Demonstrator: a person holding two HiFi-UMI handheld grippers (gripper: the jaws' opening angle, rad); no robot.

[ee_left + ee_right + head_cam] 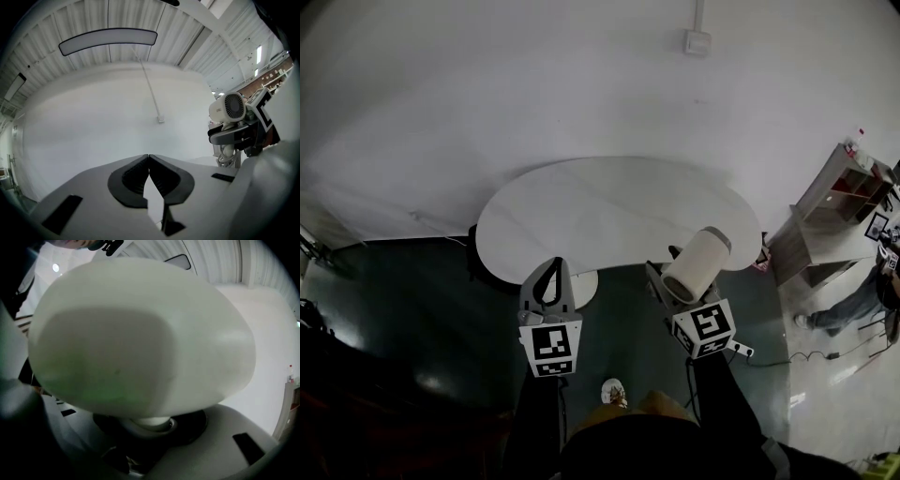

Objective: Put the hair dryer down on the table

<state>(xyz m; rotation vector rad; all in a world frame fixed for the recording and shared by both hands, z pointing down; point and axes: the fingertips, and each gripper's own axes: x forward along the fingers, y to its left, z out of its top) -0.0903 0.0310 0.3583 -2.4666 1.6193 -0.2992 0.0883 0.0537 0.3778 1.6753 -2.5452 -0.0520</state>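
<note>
Cream hair dryer (697, 263) in right tongs (666, 281), near white table (609, 202)

I can read no word or number anywhere. The cream-white, barrel-shaped plastic hair dryer (227, 108) carries a small grey print on its side, too small to make out. My two white marker cubes (550, 345) show only black square patterns.

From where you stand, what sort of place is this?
Probably a plain lab or workshop hall: a ribbed metal ceiling with a long lamp, a bare white table by a blank wall, and open shelving to one side.
</note>
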